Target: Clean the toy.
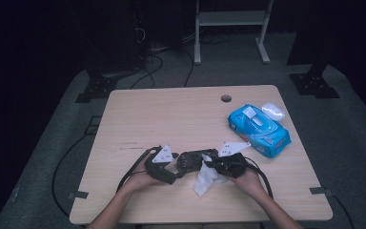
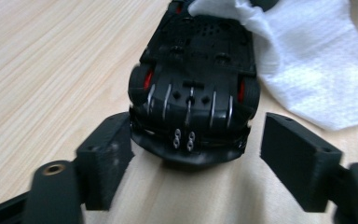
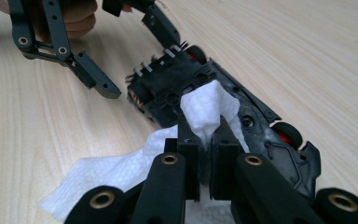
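Wipe (image 3: pixel 207 109) is pinched tight between the right fingers (image 3: pixel 188 140), its bunched tip pressed on the underside of a black toy car (image 2: pixel 193 60) that lies belly-up near the front edge of the table (image 1: pixel 171 109); the loose rest of the sheet trails onto the wood beside the right hand (image 1: pixel 248 179). The left fingers (image 2: pixel 107 154) stand open on either side of the car's tail: one seems to brush the bodywork, the other stands clear, so nothing clamps the car.

That is the likely trouble. With the car unheld, a firm rub from the right gripper (image 3: pixel 205 154) could push it along the table or roll it off its roof, and the wipe would then drag instead of cleaning. The sheet could also catch on the metal pins and ribs at the car's tail or on a wheel and tear, or pull out of the pinch.

The left gripper (image 1: pixel 164 164) sits close at the car's end, so a long stroke toward it may knock the two grippers together. A blue pack of wipes (image 1: pixel 259 130) with a small white lid (image 1: pixel 273 110) beside it lies well apart to the right, and a cable hole (image 1: pixel 226 98) sits farther back; neither is in the way.
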A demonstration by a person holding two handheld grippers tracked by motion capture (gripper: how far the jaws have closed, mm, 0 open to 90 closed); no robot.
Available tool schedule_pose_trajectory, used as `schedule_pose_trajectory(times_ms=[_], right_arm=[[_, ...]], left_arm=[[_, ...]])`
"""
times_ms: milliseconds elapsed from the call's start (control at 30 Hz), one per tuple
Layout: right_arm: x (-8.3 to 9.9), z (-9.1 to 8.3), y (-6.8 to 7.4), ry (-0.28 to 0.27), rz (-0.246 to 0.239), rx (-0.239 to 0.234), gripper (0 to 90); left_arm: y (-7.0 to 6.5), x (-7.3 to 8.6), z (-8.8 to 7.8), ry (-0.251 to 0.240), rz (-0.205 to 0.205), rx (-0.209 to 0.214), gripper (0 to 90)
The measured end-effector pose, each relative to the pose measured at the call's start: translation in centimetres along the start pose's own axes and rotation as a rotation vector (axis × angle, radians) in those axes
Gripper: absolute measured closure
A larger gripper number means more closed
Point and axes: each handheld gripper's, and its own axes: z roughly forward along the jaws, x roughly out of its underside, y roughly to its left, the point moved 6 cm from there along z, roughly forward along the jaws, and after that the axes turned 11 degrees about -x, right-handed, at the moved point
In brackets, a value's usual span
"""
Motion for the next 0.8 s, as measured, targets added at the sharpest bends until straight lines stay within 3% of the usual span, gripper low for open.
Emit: schedule_pose_trajectory(times_ms=[200, 267, 300, 433, 533, 600, 800], right_arm=[[-1.0, -0.1, -0.9, -0.032, 0.025, -0.003, 84.8], [-1.1, 0.7, -1.2, -0.014, 0.024, -0.008, 84.8], [-1.0, 1.0, -1.5, 0.000, 0.014, -0.004, 84.8], [-1.1, 1.4, -1.9, -0.019, 0.049, -0.018, 84.8], [-1.7, 2.1, -1.4, -0.038, 0.053, -0.046, 84.8], [-2.3, 3.3, -0.6, -0.036, 0.033, -0.077, 84.8], [-2.9, 4.6, 0.3, -0.010, -0.004, -0.097, 82.1]], left_arm=[[0.1, -0.6, 0.3, -0.031, -0.021, -0.010, 17.4], [0.1, -0.6, 0.5, -0.026, -0.019, -0.016, 13.8], [0.3, -0.6, 1.0, 0.000, -0.020, -0.017, 12.3], [0.4, -0.5, 1.6, 0.017, -0.033, -0.007, 10.9], [0.2, -0.1, 2.2, 0.053, -0.032, 0.010, 14.2], [0.0, 0.1, 2.2, 0.074, -0.014, 0.015, 23.1], [-0.2, 0.2, 2.0, 0.070, 0.017, 0.012, 23.7]])
